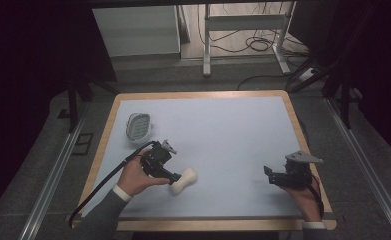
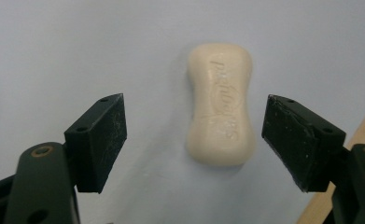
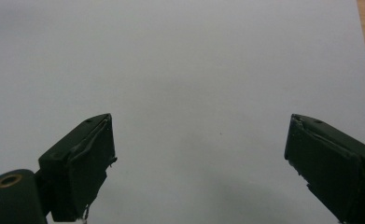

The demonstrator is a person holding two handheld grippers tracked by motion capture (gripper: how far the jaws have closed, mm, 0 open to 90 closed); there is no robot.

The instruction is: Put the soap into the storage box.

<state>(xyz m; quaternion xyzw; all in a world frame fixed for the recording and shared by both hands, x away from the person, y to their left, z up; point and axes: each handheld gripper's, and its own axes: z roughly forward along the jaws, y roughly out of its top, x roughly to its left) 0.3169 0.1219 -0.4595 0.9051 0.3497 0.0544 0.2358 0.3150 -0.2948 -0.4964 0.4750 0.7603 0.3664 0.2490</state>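
Note:
A cream bar of soap [image 1: 184, 180] with embossed lettering lies flat on the pale blue mat [image 1: 223, 135]. My left gripper [image 1: 174, 177] hovers right beside it, open. In the left gripper view the soap [image 2: 221, 104] sits between and just beyond the two black jaws, untouched, and the left gripper [image 2: 194, 135] holds nothing. My right gripper [image 1: 267, 174] stands open at the table's right side over bare mat. Nothing lies between its jaws in the right gripper view, where the right gripper [image 3: 199, 140] looks down on plain mat.
A white oval soap dish [image 1: 138, 127] with a slotted insert rests at the mat's left, behind the left hand. The wooden table rim [image 1: 203, 94] frames the mat. Beyond the table are a metal stand [image 1: 243, 35] and floor cables.

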